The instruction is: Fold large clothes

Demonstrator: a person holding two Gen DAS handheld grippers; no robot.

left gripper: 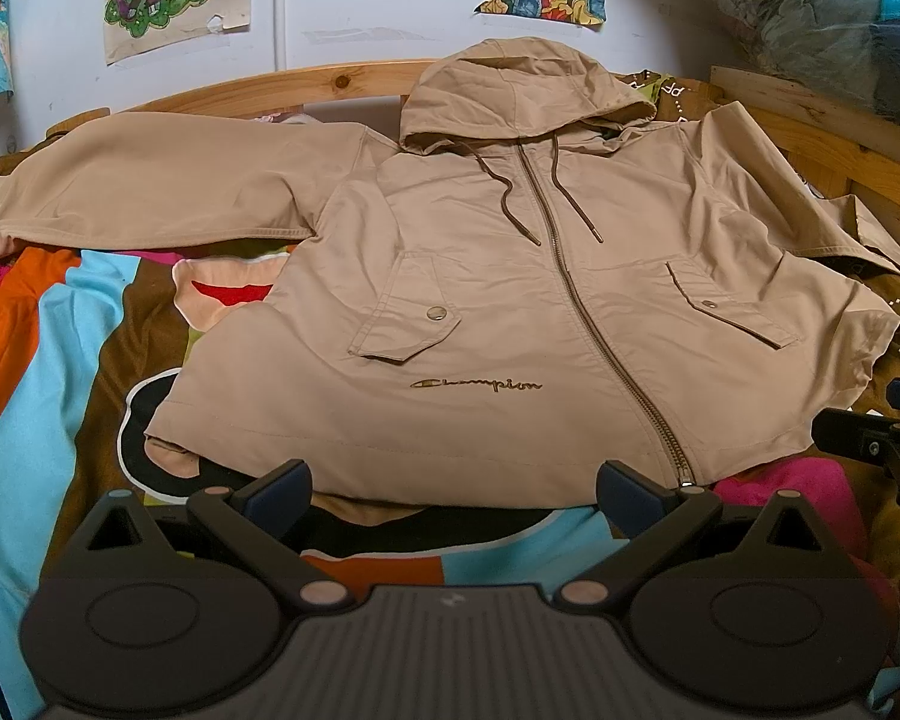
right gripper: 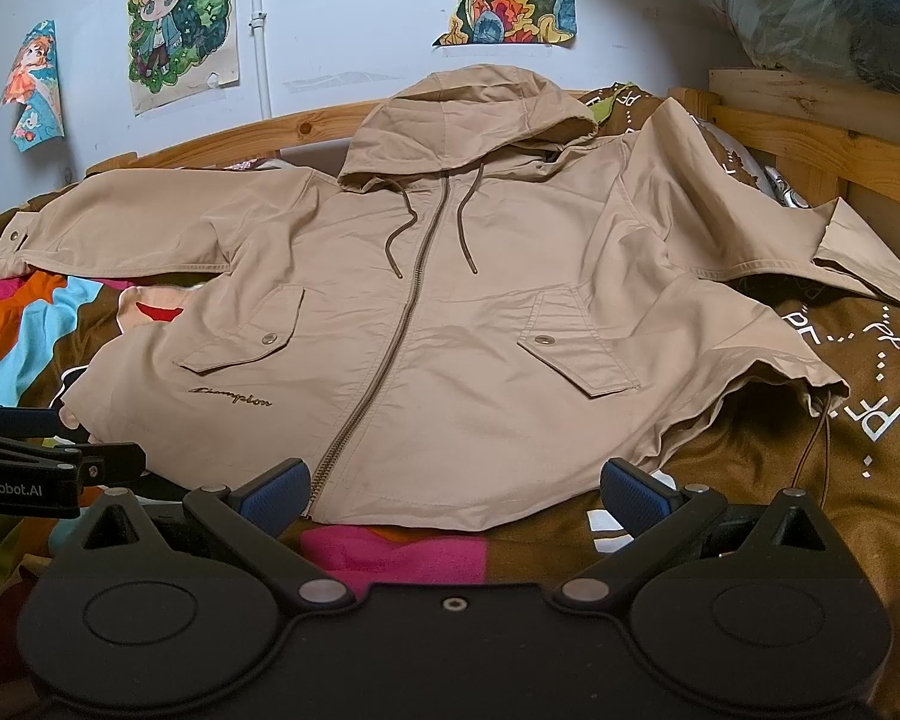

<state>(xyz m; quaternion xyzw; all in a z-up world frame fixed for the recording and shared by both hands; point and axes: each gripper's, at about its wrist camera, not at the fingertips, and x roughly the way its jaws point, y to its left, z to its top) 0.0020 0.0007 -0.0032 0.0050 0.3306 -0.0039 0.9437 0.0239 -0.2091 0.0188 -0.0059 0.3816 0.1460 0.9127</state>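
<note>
A tan hooded zip jacket (left gripper: 510,312) (right gripper: 438,348) lies face up and zipped on a bed, hood toward the wall, sleeves spread left and right. My left gripper (left gripper: 453,489) is open just short of the hem, left of the zipper's lower end. My right gripper (right gripper: 456,489) is open too, at the hem right of the zipper; nothing sits between either pair of fingers. The right gripper's tip (left gripper: 870,438) shows at the right edge of the left wrist view. The left gripper's fingers (right gripper: 48,456) show at the left edge of the right wrist view.
A colourful patterned bedspread (left gripper: 60,360) (right gripper: 840,480) covers the bed. A wooden bed frame (left gripper: 270,90) (right gripper: 810,120) runs along the back and right side. Posters (right gripper: 180,18) hang on the wall. Bagged bedding (left gripper: 810,12) is piled at the upper right.
</note>
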